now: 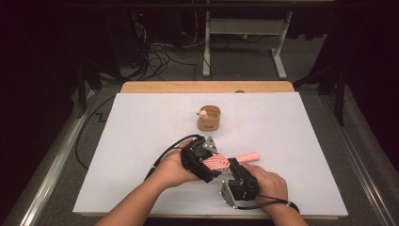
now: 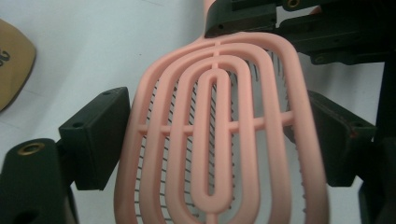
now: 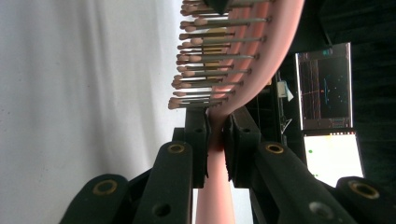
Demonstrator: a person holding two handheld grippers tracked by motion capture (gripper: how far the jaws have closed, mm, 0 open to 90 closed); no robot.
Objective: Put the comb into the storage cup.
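High view: pink vented hairbrush (image 1: 225, 161) lay low over the white table sheet (image 1: 141, 141), a little toward 6 o'clock from centre, handle pointing to 3 o'clock. Left gripper (image 1: 203, 160) sat at the brush head, at 9 o'clock from the handle; right gripper (image 1: 240, 181) came in from 5 o'clock, at the neck. Tan round container (image 1: 209, 117) with a small toy figure (image 1: 203, 113) at its rim stood apart, at 12 o'clock from the brush.

Left gripper view: brush head (image 2: 219, 135) lay between the two black jaws, back face up, bristles below. Right jaw looked to meet the head's edge; whether the left one pressed the pink rim could not be told.

Right gripper view: jaws were clamped tight on the narrow pink neck (image 3: 215, 135), just below the bristles (image 3: 205, 60); handle ran down between the jaws toward 6 o'clock. Two lit monitors (image 3: 327, 116) stood at 3 o'clock in the dark.
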